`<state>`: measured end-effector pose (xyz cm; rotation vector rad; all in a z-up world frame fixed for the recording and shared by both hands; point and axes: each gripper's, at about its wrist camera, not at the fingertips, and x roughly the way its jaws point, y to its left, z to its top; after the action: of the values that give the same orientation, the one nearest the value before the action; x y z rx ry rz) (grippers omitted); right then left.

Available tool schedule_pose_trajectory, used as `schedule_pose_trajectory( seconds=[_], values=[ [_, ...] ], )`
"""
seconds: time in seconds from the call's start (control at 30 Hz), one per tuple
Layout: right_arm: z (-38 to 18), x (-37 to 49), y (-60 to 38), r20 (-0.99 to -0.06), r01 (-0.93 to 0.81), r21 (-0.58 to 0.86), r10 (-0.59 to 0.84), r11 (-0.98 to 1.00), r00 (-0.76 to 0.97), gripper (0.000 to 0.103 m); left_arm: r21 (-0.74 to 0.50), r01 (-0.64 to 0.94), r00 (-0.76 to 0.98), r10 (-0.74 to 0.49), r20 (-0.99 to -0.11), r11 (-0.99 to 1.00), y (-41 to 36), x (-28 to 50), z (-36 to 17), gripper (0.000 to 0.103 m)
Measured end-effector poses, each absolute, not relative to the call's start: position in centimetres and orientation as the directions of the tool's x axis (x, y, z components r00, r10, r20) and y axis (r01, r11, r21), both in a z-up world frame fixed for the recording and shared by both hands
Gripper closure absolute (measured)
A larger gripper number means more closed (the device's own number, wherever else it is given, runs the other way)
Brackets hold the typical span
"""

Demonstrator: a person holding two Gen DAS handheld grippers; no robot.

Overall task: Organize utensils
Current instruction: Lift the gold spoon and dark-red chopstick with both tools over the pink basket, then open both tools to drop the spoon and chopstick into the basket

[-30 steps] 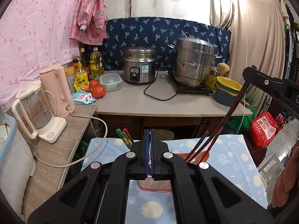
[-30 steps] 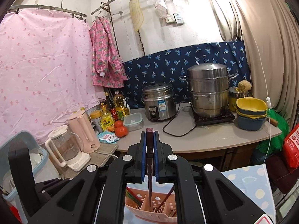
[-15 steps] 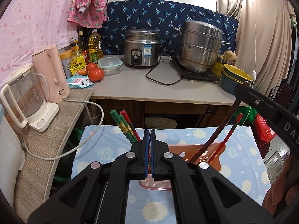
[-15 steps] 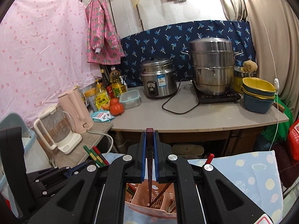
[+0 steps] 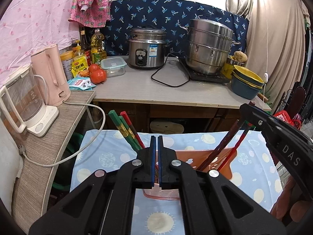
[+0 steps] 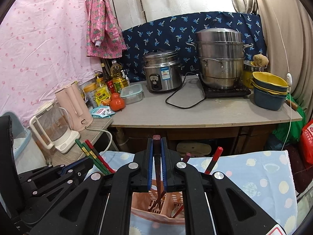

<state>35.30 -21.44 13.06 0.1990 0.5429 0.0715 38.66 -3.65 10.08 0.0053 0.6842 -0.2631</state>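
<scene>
A pink slotted utensil holder [image 5: 211,162] [image 6: 156,209] stands on a small table with a blue dotted cloth [image 5: 109,156]. Green and red chopsticks [image 5: 125,131] [image 6: 92,154] lean in its left side; dark and red chopsticks [image 5: 230,146] [image 6: 213,158] lean in its right side. My left gripper [image 5: 155,143] is shut and empty, just above the holder's near rim. My right gripper [image 6: 156,146] is shut on a dark brown chopstick [image 6: 156,156] that points down into the holder. The right gripper also shows in the left wrist view [image 5: 273,131].
A counter [image 5: 156,86] behind carries a rice cooker [image 5: 147,47], steamer pot [image 5: 209,45], stacked bowls [image 5: 246,82], tomatoes [image 5: 97,74] and bottles. Two kettles [image 5: 29,98] stand on a side shelf at left. A curtain hangs at right.
Both grippers have come down and closer to the holder. The dark chopstick in my right gripper has gone lower into the holder. The left gripper stays shut.
</scene>
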Motion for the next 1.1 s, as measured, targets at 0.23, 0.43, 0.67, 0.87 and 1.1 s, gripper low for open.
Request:
schedule_pose_trajectory(
  seconds=[0.23,0.43,0.67,0.87,1.1],
  values=[
    [13.3,34.3,-22.0,-0.493,-0.002,0.215,0.111,0.977,0.863,0.085,-0.083,0.225,0.762,-0.229,-0.606,0.971,-3.5,37.8,10.7,0.079],
    [13.9,32.6,-22.8,-0.482,0.008,0.220,0.102,0.975,0.870,0.083,-0.088,0.220,0.767,-0.228,-0.600,0.971,-3.2,36.5,11.2,0.074],
    [14.2,29.5,-23.6,-0.484,0.021,0.221,0.091,0.975,0.871,0.080,-0.085,0.233,0.768,-0.237,-0.595,0.969,-2.8,33.5,11.7,0.070],
    [12.7,25.3,-23.8,-0.517,0.033,0.211,0.083,0.977,0.852,0.079,-0.094,0.236,0.756,-0.244,-0.607,0.967,-2.3,29.9,11.2,0.068],
    [9.2,19.3,-24.4,-0.581,0.051,0.208,0.082,0.977,0.809,0.079,-0.113,0.243,0.715,-0.257,-0.650,0.963,-1.7,24.5,8.2,0.068]
  ],
)
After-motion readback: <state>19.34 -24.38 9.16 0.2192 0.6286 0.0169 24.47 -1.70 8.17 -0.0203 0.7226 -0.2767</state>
